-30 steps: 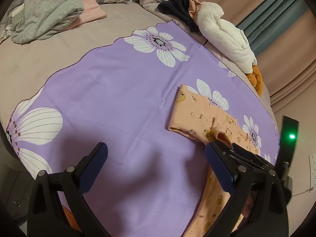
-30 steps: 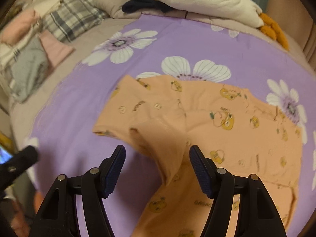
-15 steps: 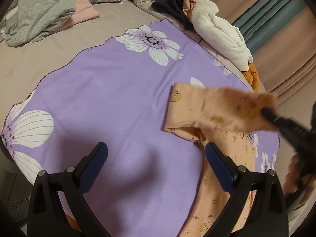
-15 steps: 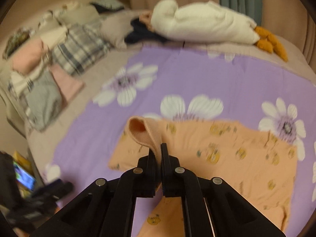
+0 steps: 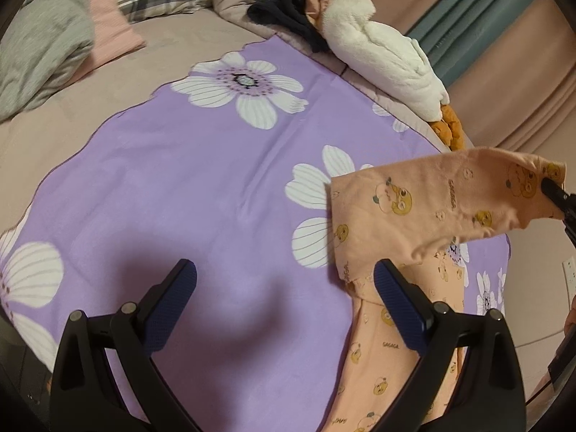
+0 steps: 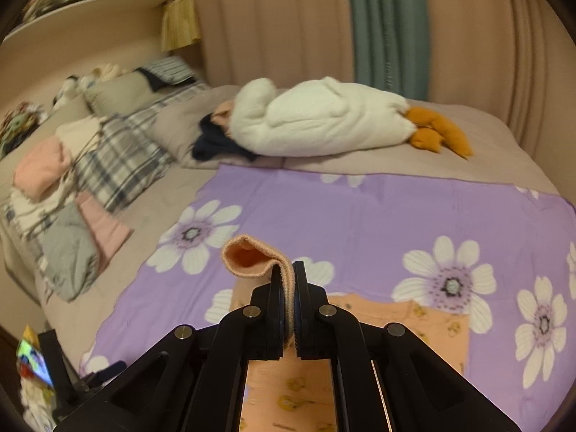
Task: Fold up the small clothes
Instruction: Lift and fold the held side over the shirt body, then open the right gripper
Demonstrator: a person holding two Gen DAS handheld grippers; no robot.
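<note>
While the right gripper [image 6: 287, 280] pinches a fold of the peach cotton garment printed with yellow cartoon bears [image 6: 252, 257] tight between its closed jaws, only the left wrist view shows that cloth raised as a stretched flap [image 5: 442, 205], its remainder lying beyond the right jaw of the left gripper [image 5: 284, 288], which gapes wide and empty above the purple bedsheet with white flowers [image 5: 180, 187]. No containers appear.

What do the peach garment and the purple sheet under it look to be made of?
Peach garment: soft knit, likely cotton jersey; matte, drapes limply, ribbed cuff pinched in the right gripper. Purple sheet: thin, smooth woven fabric, maybe cotton or polyester; lies flat with a faint sheen and printed flowers.
</note>
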